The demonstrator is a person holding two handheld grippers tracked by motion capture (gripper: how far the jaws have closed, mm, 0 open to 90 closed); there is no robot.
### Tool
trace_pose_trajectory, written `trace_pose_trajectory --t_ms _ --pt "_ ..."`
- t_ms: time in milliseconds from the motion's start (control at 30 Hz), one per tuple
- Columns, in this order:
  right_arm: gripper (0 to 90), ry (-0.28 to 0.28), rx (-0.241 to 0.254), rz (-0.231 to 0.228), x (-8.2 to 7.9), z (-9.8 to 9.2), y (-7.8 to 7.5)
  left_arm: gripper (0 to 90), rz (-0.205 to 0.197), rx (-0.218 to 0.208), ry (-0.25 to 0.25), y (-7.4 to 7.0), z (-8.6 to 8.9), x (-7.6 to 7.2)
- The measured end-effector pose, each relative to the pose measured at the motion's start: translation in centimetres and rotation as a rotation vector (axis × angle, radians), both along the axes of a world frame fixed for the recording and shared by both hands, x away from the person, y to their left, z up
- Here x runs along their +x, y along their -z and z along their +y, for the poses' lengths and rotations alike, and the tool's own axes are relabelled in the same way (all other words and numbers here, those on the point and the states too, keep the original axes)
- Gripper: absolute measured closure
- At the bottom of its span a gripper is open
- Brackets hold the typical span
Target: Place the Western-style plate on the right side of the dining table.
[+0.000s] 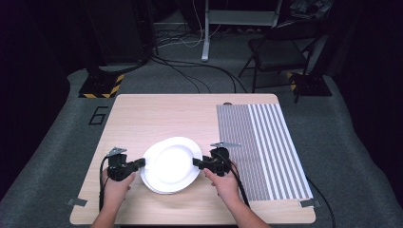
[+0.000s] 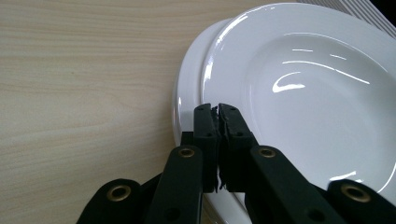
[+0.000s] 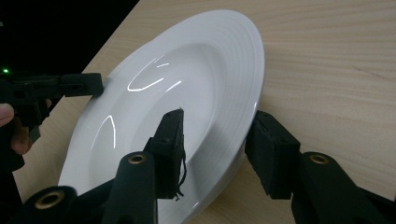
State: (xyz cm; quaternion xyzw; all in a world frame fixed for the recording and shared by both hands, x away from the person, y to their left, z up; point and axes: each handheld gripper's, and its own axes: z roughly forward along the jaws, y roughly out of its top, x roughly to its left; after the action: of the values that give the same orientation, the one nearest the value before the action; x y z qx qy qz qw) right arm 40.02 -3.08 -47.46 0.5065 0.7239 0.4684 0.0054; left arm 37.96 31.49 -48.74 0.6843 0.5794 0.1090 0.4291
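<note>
Black tongs, both pairs, frame the shot, so start there. Between them on the table (image 1: 142, 114): a stack of white plates (image 1: 170, 165), the top plate (image 2: 317, 93) sitting slightly offset on the one below. Past the right tongs (image 1: 196, 162) lies a striped mat (image 1: 266, 147), flat, well apart from the left pair. Left tongs (image 1: 141, 163) are clamped onto the top plate's near rim, jaws pressed almost together with just the rim edge between them; that looks like the anchor grip. Right tongs straddle the opposite rim, one jaw over the plate's well, one outside under the edge, a gap visible on both sides, so not gripping yet. Two opposed holds make sense: a wide, slick plate would tip from one side. My guess is the mat is the destination.
</note>
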Motion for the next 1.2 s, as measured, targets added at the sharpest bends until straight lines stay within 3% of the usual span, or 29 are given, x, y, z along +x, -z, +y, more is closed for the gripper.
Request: trace_pose_trajectory --t_ms 200,433,633,1200 --pt "61.8 0.002 -0.017 0.018 0.0 -0.1 0.2 86.7 -0.009 -0.008 -0.001 0.0 0.0 0.0" --pt "65.1 -0.022 0.02 0.086 -0.1 -0.2 0.6 86.6 -0.01 -0.008 -0.002 0.0 0.0 0.0" --pt "67.8 -0.024 0.046 0.099 -0.1 -0.3 0.5 84.8 -0.008 -0.004 -0.001 0.1 -0.1 0.1" --pt "70.2 -0.023 0.033 0.051 -0.1 -1.3 -0.3 76.2 -0.007 -0.023 0.01 0.2 -0.6 0.2"
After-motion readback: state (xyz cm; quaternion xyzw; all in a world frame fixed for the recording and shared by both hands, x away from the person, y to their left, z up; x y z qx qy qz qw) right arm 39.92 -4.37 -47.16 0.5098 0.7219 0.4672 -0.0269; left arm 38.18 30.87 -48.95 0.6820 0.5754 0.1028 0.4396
